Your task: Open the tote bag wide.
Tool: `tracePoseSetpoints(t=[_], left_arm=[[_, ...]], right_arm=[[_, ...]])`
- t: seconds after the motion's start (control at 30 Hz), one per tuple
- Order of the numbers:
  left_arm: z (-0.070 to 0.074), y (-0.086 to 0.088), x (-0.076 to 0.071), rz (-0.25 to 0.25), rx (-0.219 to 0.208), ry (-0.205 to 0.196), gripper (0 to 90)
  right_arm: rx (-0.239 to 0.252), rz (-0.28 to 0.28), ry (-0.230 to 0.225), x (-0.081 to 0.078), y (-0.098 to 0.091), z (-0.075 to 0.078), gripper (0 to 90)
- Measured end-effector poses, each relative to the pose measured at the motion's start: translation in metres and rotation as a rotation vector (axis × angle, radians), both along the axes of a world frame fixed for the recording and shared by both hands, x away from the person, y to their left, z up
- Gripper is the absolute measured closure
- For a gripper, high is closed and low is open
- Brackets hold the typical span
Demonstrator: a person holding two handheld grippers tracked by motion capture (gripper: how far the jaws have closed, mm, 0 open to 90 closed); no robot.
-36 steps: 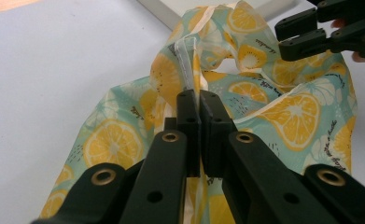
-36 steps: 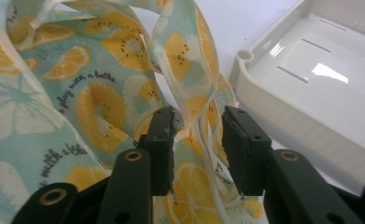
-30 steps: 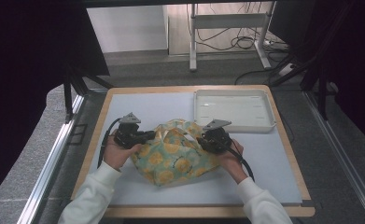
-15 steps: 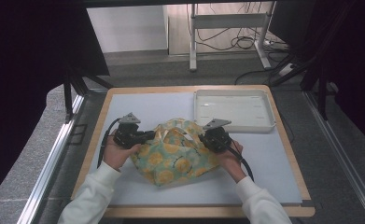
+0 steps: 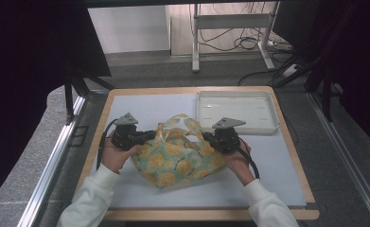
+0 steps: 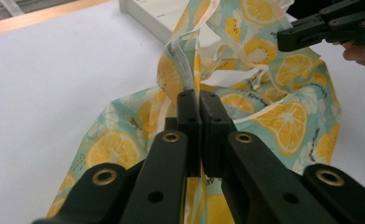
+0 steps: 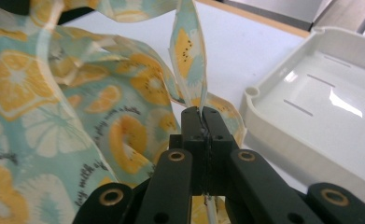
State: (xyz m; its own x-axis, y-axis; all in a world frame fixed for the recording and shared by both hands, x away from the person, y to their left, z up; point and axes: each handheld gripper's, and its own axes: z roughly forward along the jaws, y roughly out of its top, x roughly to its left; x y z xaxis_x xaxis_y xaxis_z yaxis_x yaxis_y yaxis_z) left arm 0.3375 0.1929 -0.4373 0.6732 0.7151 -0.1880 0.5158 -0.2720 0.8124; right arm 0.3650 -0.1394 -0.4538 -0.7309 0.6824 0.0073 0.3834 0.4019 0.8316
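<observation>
A cloth bag [image 5: 178, 156] printed with lemon slices on pale green lies on the white mat, its handles raised. My left gripper [image 5: 150, 136] pinches the bag's left edge; in the left gripper view its jaws [image 6: 199, 100] are shut on a strip of the bag [image 6: 283, 126]. My right gripper [image 5: 206, 138] grips the bag's right side; in the right gripper view its jaws [image 7: 201, 116] have just closed on a narrow handle strip [image 7: 189, 56] standing up from the bag [image 7: 54, 107]. The right gripper's black fingers [image 6: 320, 30] also appear at the upper right of the left gripper view.
An empty white tray [image 5: 237, 111] sits on the mat at the back right, close behind the right gripper; its wall [image 7: 283, 126] shows in the right gripper view. A wooden border [image 5: 291, 142] frames the mat. Bare mat lies in front of and left of the bag.
The right gripper has closed on the bag's strip and lifted slightly. The left gripper has stayed put, still pinching the cloth.
</observation>
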Motion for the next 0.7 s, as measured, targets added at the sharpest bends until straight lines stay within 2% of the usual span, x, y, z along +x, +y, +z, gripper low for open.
tracePoseSetpoints(t=[0.27, 0.37, 0.53, 0.7], left_arm=[[0.002, 0.001, -0.006, -0.003, -0.004, -0.013, 89.1], [0.005, 0.001, -0.011, -0.009, -0.008, -0.021, 89.2], [0.007, 0.001, -0.019, -0.011, -0.011, -0.040, 89.2], [0.006, 0.002, -0.021, -0.017, -0.016, -0.037, 89.3]], right_arm=[[0.039, 0.036, -0.008, -0.012, -0.001, 0.009, 88.6], [0.060, 0.052, -0.012, -0.022, -0.004, 0.014, 88.6], [0.091, 0.062, -0.015, -0.028, -0.008, 0.019, 88.6], [0.103, 0.090, -0.006, -0.032, -0.007, 0.020, 88.6]])
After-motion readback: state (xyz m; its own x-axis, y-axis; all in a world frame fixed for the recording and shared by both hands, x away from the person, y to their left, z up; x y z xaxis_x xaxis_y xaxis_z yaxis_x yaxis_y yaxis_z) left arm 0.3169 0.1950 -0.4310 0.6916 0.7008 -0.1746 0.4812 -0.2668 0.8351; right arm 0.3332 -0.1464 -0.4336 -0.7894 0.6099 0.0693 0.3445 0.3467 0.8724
